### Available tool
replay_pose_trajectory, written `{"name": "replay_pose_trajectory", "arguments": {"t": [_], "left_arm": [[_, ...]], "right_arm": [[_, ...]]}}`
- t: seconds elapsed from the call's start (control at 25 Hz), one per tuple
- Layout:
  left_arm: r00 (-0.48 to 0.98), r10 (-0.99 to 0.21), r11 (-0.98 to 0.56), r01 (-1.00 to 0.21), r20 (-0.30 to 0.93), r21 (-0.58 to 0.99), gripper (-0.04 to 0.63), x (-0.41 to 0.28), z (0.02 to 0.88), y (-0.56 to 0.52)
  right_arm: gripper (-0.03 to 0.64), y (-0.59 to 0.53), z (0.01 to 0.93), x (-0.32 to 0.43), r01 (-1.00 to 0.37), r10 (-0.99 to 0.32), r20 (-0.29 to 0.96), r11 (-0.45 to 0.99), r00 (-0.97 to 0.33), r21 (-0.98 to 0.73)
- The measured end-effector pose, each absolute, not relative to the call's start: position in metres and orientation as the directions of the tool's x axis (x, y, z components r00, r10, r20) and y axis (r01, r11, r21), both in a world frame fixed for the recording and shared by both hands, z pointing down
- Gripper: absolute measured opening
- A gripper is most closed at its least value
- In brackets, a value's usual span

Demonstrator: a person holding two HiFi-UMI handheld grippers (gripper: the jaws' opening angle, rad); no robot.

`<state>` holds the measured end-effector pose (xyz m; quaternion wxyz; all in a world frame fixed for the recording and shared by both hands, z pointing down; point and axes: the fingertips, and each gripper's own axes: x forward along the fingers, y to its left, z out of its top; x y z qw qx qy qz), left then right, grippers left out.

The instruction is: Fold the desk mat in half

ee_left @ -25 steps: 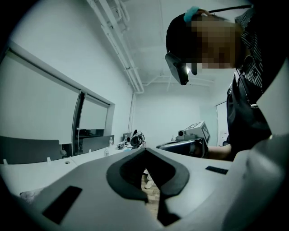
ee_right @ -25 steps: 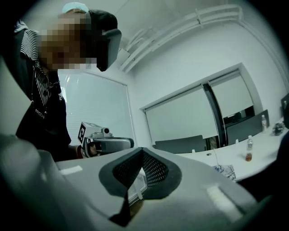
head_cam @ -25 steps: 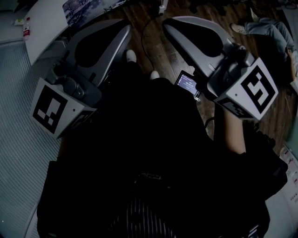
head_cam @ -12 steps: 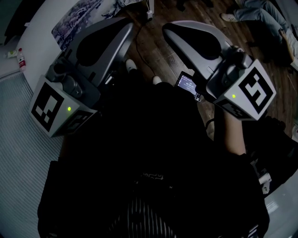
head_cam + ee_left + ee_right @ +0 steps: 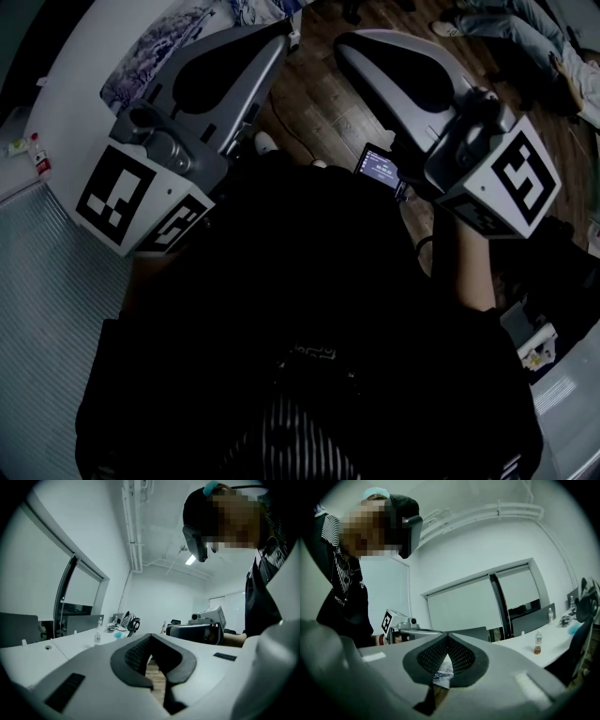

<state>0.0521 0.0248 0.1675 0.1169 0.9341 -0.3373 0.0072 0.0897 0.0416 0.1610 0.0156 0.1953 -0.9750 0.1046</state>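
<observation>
The desk mat (image 5: 155, 42), printed in blue and white, lies on a white table (image 5: 75, 103) at the upper left of the head view. A strip of it shows through the right jaws' gap (image 5: 443, 670). Both grippers are held level in front of the person's dark clothing, apart from the mat. My left gripper (image 5: 284, 26) is shut with nothing in it; its tips meet in the left gripper view (image 5: 151, 635). My right gripper (image 5: 342, 42) is over the wooden floor, also shut and empty, its tips touching (image 5: 447, 633).
A small bottle (image 5: 37, 155) stands on the white table's edge. Wooden floor (image 5: 319, 103) lies between the grippers, and another person's legs (image 5: 525, 28) stretch out at the upper right. A lit screen (image 5: 380, 169) sits by the right gripper. Bottles (image 5: 538, 645) and headphones (image 5: 129, 622) rest on desks.
Both grippers have swung leftward toward the white table. The table and the patterned mat now fill more of the upper left, and the left gripper's tips have come close to the mat's edge.
</observation>
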Motion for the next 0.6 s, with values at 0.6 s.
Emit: {"name": "replay_pose_trajectory", "arguments": {"t": [0.6], "left_arm": [[0.819,-0.567,-0.772,-0.564,0.085,0.294,0.005,-0.032,0.190,-0.022]], "right_arm": [[0.003,0.004,0.166,-0.007,-0.391,-0.380,0.094,0.895,-0.920,-0.213]]}}
